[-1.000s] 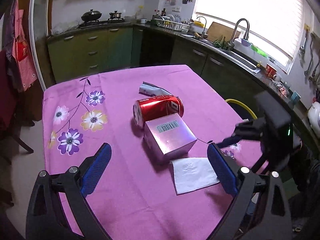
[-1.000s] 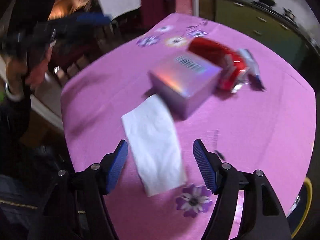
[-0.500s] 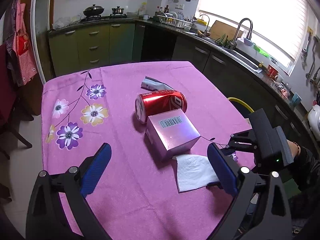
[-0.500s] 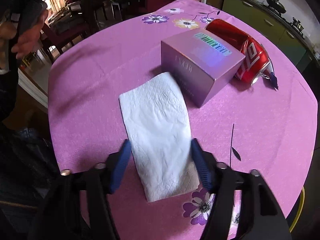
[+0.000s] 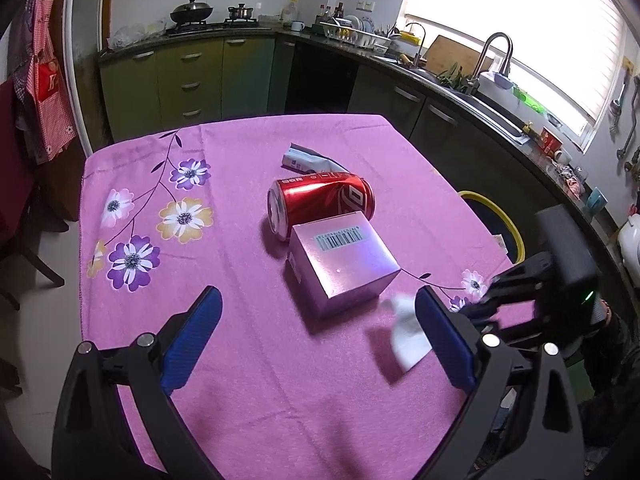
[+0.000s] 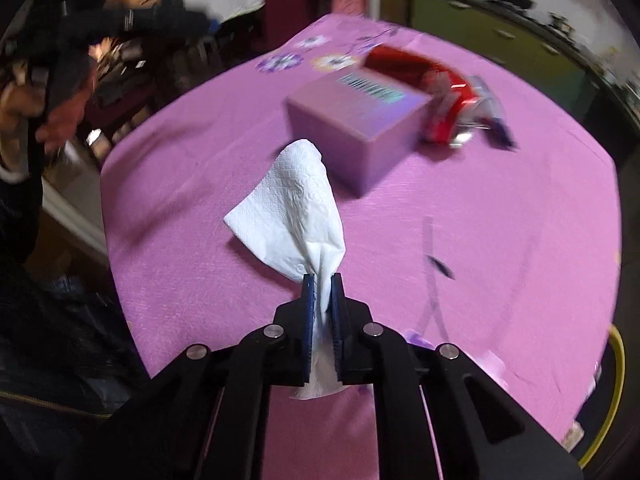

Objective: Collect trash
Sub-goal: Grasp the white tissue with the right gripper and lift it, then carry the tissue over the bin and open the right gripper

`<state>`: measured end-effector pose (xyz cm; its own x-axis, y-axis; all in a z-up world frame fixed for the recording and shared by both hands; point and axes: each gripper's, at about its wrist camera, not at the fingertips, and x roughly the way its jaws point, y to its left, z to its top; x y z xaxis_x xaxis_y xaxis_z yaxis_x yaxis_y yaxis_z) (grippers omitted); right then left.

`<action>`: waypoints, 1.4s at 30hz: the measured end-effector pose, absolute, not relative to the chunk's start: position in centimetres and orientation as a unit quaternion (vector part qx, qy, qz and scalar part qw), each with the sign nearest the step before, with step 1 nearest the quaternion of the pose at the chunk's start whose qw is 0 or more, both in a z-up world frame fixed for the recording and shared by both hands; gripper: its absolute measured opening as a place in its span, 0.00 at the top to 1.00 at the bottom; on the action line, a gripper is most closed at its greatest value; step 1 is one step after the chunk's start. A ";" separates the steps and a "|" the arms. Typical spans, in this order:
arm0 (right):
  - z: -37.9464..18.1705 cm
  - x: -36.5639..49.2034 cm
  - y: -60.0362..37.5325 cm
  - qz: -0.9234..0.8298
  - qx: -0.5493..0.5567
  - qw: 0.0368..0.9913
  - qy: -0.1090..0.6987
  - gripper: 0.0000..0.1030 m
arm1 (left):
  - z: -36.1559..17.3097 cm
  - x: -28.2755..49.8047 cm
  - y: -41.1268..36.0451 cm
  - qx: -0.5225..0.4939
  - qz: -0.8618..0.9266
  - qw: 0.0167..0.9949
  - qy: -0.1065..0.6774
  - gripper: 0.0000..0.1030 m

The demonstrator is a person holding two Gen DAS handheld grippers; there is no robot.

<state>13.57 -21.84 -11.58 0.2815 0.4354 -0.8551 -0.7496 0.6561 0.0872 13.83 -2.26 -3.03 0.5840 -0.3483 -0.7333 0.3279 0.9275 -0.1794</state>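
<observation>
My right gripper (image 6: 321, 280) is shut on a white paper napkin (image 6: 296, 208) and holds it lifted off the pink tablecloth; the napkin also shows in the left wrist view (image 5: 406, 330), beside the right gripper (image 5: 476, 310). A pink box with a barcode (image 5: 340, 264) lies mid-table, touching a red soda can (image 5: 320, 204) on its side. A crumpled wrapper (image 5: 308, 160) lies behind the can. My left gripper (image 5: 316, 336) is open and empty, hovering over the near part of the table.
A yellow-rimmed bin (image 5: 494, 224) stands past the table's right edge, also seen in the right wrist view (image 6: 612, 392). Green kitchen cabinets (image 5: 188, 76) and a sink counter (image 5: 472, 92) lie beyond. A chair (image 5: 24, 232) stands at the left.
My right gripper has closed on the napkin and raised it off the cloth, bunching it. The left gripper has stayed open and shifted slightly.
</observation>
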 end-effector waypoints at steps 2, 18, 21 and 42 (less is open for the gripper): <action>-10.2 13.6 -24.2 0.353 -0.143 0.804 0.457 0.91 | -3.0 13.9 -2.7 -0.015 -0.196 0.889 0.414 0.10; -12.5 21.0 -52.3 -0.062 0.029 0.860 0.505 0.87 | -3.1 14.1 -7.1 0.009 -0.172 0.893 0.415 0.07; -14.3 22.4 -52.8 -0.070 0.036 0.853 0.516 0.86 | -3.2 14.3 -7.3 0.009 -0.163 0.893 0.419 0.07; -12.3 20.8 -50.1 -0.019 0.073 0.878 0.473 0.43 | -6.0 16.3 -9.8 -0.029 -0.021 0.917 0.396 0.07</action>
<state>20.76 -50.07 -12.30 0.5525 0.0354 -0.8328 0.1031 0.9885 0.1104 16.27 -9.82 -5.98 0.6847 -0.0624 -0.7261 0.0161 0.9974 -0.0705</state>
